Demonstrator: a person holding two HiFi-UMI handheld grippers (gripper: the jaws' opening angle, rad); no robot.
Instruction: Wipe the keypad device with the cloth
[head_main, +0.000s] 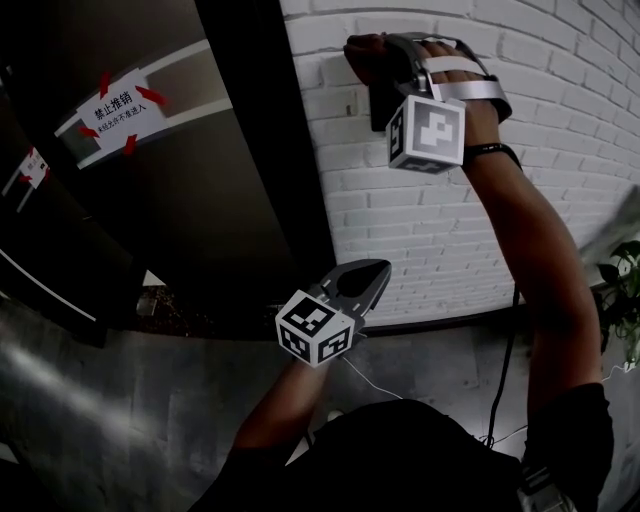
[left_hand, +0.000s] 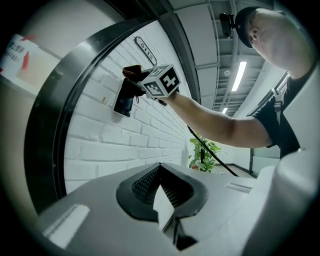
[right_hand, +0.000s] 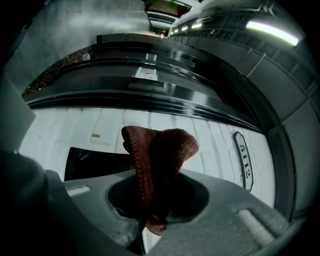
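Nearest and low, the left gripper (head_main: 372, 280) hangs with its jaws pressed together on nothing. Raised ahead, the right gripper (right_hand: 152, 197) pinches a bunched red-brown cloth (right_hand: 161, 150) at the upper end of the black keypad device (left_hand: 123, 102). The device is mounted long-axis upright on the white brick wall (head_main: 585, 80), facing outward.
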